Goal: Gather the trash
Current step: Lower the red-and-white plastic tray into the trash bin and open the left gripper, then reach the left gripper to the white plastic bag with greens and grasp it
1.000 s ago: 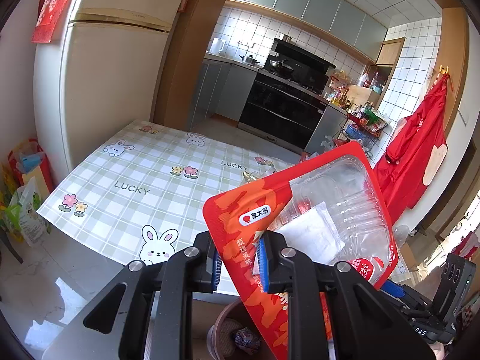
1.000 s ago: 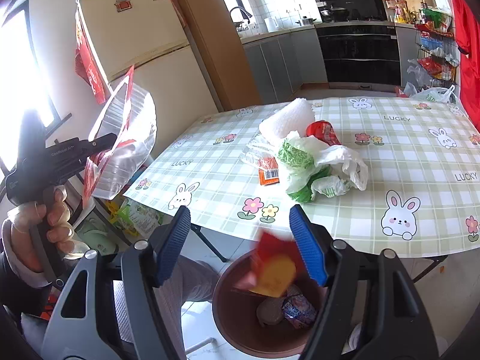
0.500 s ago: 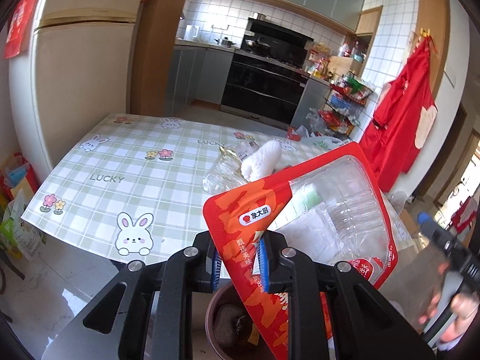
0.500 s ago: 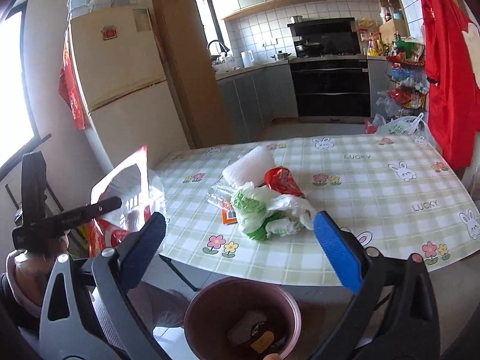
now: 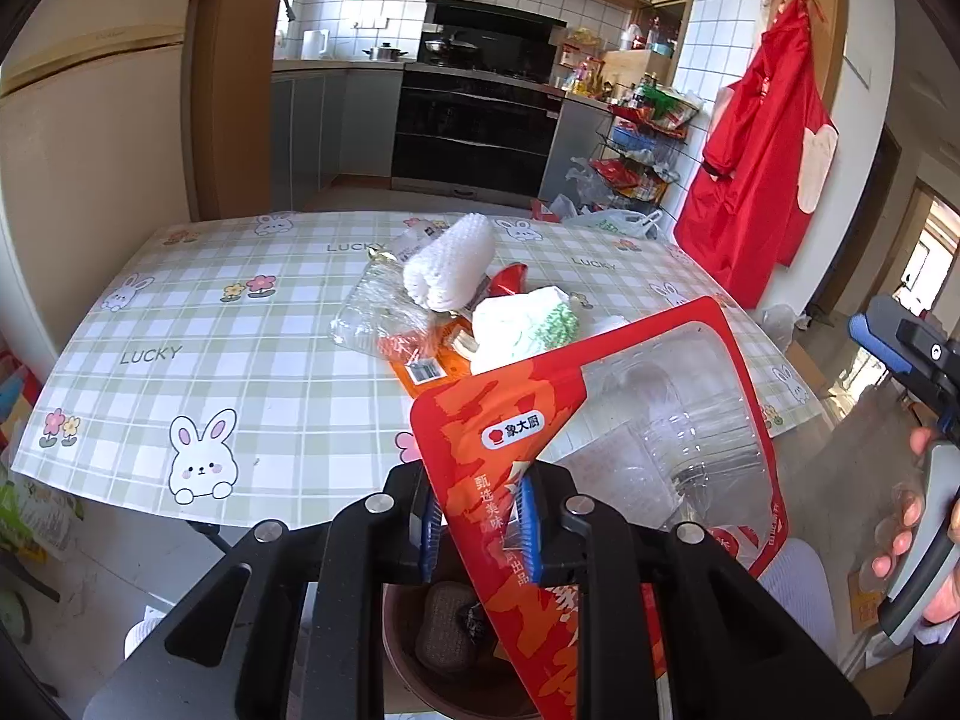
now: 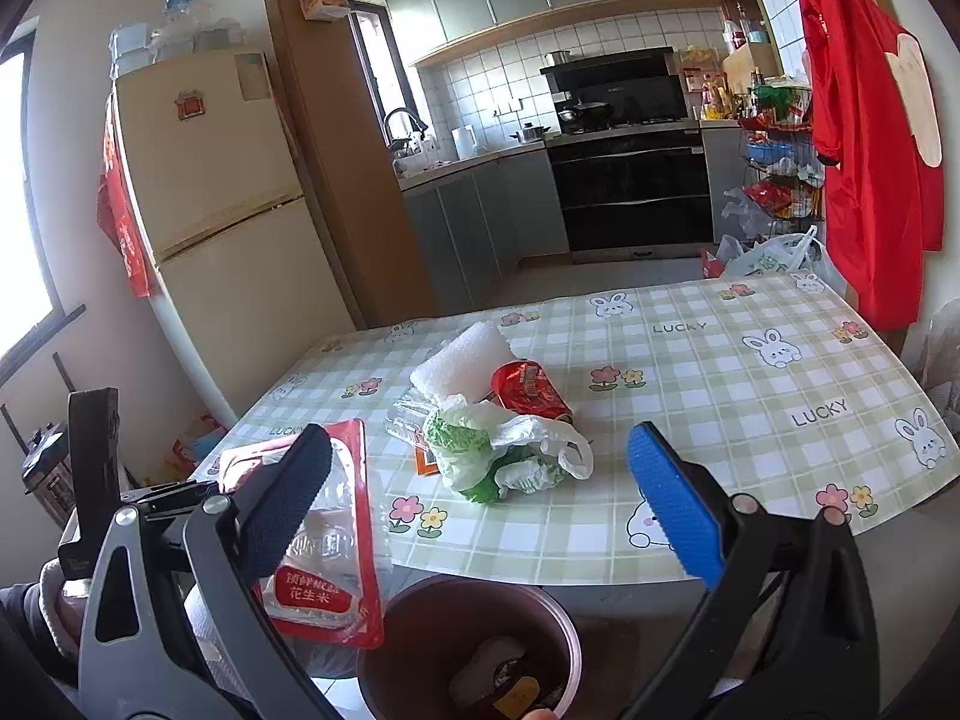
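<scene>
My left gripper (image 5: 480, 525) is shut on a red-and-clear plastic bag (image 5: 600, 450) and holds it above a brown trash bin (image 5: 408, 660). The bag also shows in the right wrist view (image 6: 324, 558), left of the bin (image 6: 468, 648). My right gripper (image 6: 480, 498) is wide open and empty, above the bin and before the table edge. On the checked tablecloth (image 6: 720, 384) lies a heap of trash: white foam wrap (image 6: 462, 360), a red wrapper (image 6: 528, 390), a green-and-white plastic bag (image 6: 504, 450), and a clear wrapper (image 5: 378, 324).
A cream fridge (image 6: 222, 210) stands left of the table. A red apron (image 6: 864, 120) hangs on the right wall. The kitchen counter and stove (image 6: 624, 180) lie behind. The bin holds several scraps.
The scrap my right gripper dropped now lies in the bin, and that gripper has opened wider and lifted. My left gripper swung right with the bag, toward the bin.
</scene>
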Motion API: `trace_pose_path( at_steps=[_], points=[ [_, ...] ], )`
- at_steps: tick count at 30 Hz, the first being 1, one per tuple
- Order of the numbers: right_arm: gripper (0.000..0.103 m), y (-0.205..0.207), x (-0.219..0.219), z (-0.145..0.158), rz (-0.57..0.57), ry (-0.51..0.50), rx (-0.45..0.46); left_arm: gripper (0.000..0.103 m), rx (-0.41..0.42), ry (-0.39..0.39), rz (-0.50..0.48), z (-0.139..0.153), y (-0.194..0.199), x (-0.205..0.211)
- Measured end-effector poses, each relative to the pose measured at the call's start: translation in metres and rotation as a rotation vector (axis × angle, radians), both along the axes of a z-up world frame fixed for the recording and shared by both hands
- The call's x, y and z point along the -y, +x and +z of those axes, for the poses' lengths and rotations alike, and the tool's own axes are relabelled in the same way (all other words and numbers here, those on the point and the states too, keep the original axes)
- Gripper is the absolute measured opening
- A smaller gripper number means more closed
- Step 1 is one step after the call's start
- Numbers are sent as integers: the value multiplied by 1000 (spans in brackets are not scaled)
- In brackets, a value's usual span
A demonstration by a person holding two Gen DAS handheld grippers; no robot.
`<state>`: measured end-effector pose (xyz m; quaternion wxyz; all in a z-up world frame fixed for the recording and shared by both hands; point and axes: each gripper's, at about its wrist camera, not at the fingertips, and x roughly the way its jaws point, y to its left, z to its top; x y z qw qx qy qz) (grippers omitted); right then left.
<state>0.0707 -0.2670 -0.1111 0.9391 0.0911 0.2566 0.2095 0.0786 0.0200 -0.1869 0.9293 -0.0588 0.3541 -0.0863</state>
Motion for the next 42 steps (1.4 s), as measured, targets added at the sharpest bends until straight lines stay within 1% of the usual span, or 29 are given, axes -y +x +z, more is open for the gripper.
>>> trace_pose_path(
  at_steps=[3, 4, 5, 6, 7, 8, 9, 11, 13, 15, 20, 24, 32, 36, 42],
  points=[
    [97, 0, 0, -1, 0, 4, -2, 22, -9, 0, -21, -3, 1, 8],
    [97, 0, 1, -2, -1, 7, -4, 25, -11, -4, -30, -4, 1, 9],
    [97, 0, 1, -3, -4, 9, -5, 29, -14, -13, -44, -5, 1, 10],
    [97, 0, 2, -3, -6, 10, -7, 45, -17, -29, -62, -6, 2, 11],
    [97, 1, 1, -4, -8, 11, -9, 63, -18, -38, -68, -7, 1, 12],
    [97, 1, 1, -4, -10, 11, -10, 69, -16, -39, -64, -7, 0, 12],
    [97, 0, 1, -4, -10, 13, -11, 72, -13, -40, -57, -8, 0, 11],
    [97, 0, 0, -5, -5, 12, -10, 75, -19, -48, -47, -9, 0, 9],
    [97, 0, -1, -6, -5, 7, -12, 81, -15, -57, -25, -9, -1, 4],
    [97, -1, -2, -7, -1, 8, -12, 82, -7, -81, -15, -8, -3, -1],
    [97, -1, -5, -8, 7, 6, -14, 82, 1, -77, -25, -4, -6, -2],
    [97, -2, -7, -8, 13, 4, -14, 82, 25, -98, -24, 1, -8, -6],
    [97, 0, -11, -11, 28, 12, -28, 82, 67, -136, 61, 15, -12, -38],
    [97, -1, -12, -12, 32, 5, -25, 82, 66, -153, 114, 15, -13, -54],
    [97, 0, -11, -12, 12, -7, -24, 82, 52, -149, 142, 11, -13, -61]
  ],
)
